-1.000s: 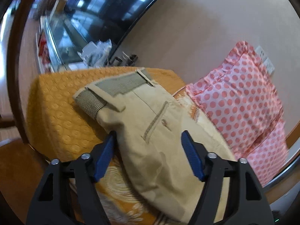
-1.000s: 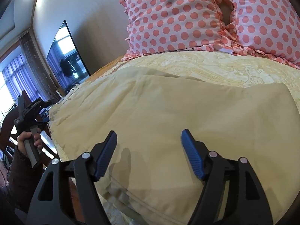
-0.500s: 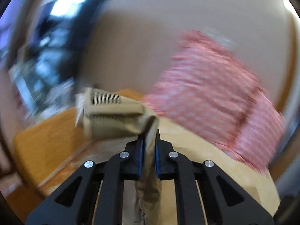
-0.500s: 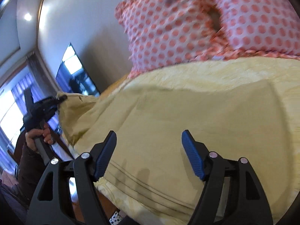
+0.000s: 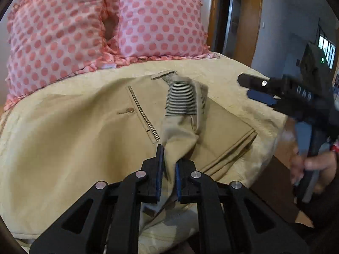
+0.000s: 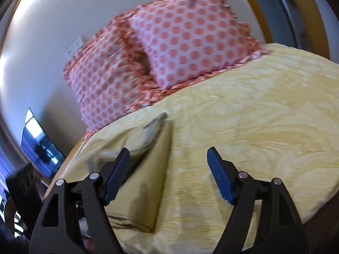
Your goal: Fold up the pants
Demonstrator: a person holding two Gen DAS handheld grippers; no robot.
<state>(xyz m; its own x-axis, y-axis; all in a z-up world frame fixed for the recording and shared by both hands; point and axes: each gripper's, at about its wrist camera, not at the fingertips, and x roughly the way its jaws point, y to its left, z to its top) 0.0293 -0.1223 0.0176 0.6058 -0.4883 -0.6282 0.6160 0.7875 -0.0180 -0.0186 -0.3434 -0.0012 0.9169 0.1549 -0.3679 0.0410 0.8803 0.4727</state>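
Observation:
Khaki pants (image 5: 89, 139) lie folded over on the yellow bedspread (image 5: 228, 72), back pocket and button facing up. My left gripper (image 5: 168, 169) is shut on a bunched part of the pants near the waistband, whose striped lining (image 5: 182, 99) is turned up. My right gripper (image 6: 167, 175) is open and empty, above the folded edge of the pants (image 6: 146, 182). It also shows at the right of the left wrist view (image 5: 260, 91), held in a hand off the bed's edge.
Two pink polka-dot pillows (image 5: 84, 27) lean against the wall at the head of the bed. A dark TV (image 6: 40, 146) stands far left. A wooden door frame (image 5: 245, 21) and doorway lie beyond the bed.
My left gripper closed on the waist end of the pants and carried it across over the rest of the pants. My right gripper stayed open and swung off the fabric toward the bed's edge.

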